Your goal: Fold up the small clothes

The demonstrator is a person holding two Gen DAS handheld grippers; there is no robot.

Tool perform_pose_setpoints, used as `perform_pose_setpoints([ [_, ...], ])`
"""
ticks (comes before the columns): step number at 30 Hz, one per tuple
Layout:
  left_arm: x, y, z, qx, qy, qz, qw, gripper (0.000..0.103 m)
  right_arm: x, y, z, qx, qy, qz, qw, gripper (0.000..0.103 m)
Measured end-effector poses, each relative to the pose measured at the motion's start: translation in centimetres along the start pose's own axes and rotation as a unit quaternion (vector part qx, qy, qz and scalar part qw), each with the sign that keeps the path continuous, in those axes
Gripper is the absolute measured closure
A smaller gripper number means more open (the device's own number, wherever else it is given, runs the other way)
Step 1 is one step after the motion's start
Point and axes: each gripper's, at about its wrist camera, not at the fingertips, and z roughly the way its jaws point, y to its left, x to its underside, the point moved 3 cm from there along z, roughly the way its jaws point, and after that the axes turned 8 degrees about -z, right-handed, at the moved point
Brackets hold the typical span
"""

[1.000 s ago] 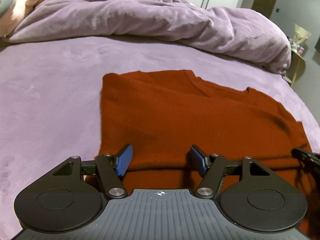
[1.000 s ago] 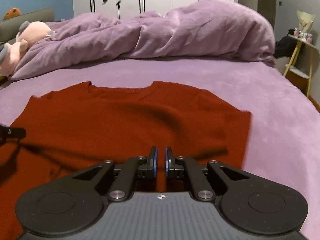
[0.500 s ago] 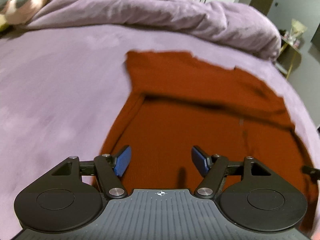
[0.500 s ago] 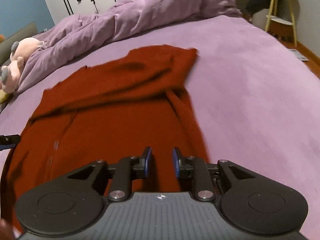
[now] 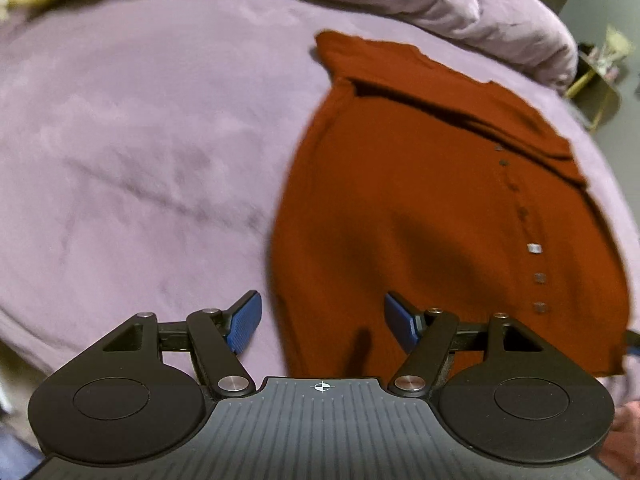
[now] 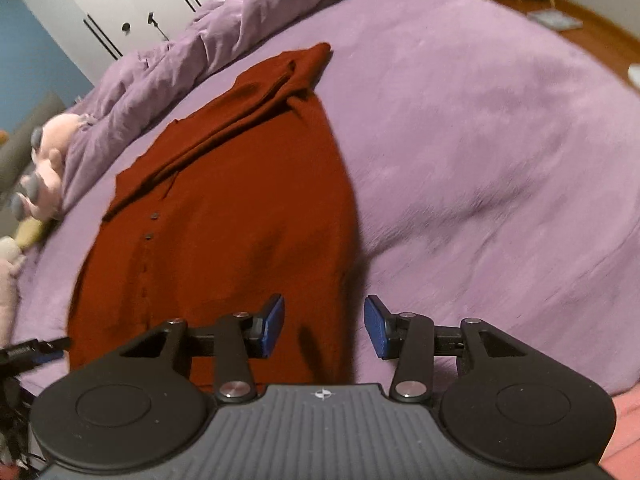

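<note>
Rust-red knitted cardigan with a row of small buttons (image 5: 440,200), lying flat on the lilac plush bedspread (image 5: 140,140), long axis running away from both tools, sleeves folded across the far shoulder end, hem nearest. Sitting directly ahead of and just beyond both pairs of tongs, neither touching it as far as can be told. Hovering at the hem's left corner: left gripper (image 5: 322,322), blue pads (image 5: 244,324) spread wide, gripping nothing, cloth edge falling between them. Hovering at the hem's right corner: right gripper (image 6: 324,328), likewise parted and empty, right side seam running between its pads (image 6: 272,326). Judging both tools about equally near, each to its own corner, so a hem-to-shoulder fold along the long axis seeming the likely move, needing both tongs lowered and pinched on the two corners together. Risking, probably, a skewed fold if one corner slips. Farther out: crumpled lilac duvet (image 6: 192,48), pink plush toy (image 6: 44,168) at the left edge.
</note>
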Motion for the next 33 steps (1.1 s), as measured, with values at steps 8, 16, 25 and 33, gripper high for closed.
perform_pose_setpoints([
  [8, 1.4, 0.6, 1.3, 0.032, 0.041, -0.019, 0.9985, 0.048, 0.6, -0.5, 1.9, -0.033, 0.032, 0.046, 0.998, 0.086],
  [16, 0.7, 1.6, 0.9, 0.077, 0.062, -0.037, 0.9944, 0.092, 0.4, -0.3, 2.1, -0.075, 0.039, 0.062, 0.994, 0.098],
  [25, -7.4, -2.0, -2.6, 0.156, -0.076, -0.055, 0.9833, 0.094, -7.4, 2.2, 1.6, -0.157, -0.044, 0.068, 0.984, 0.099],
  [33, -13.1, -5.2, 3.8, 0.082, -0.123, -0.038, 0.9883, 0.094, -14.0, 4.3, 8.0, -0.042, -0.084, -0.014, 0.995, 0.099],
])
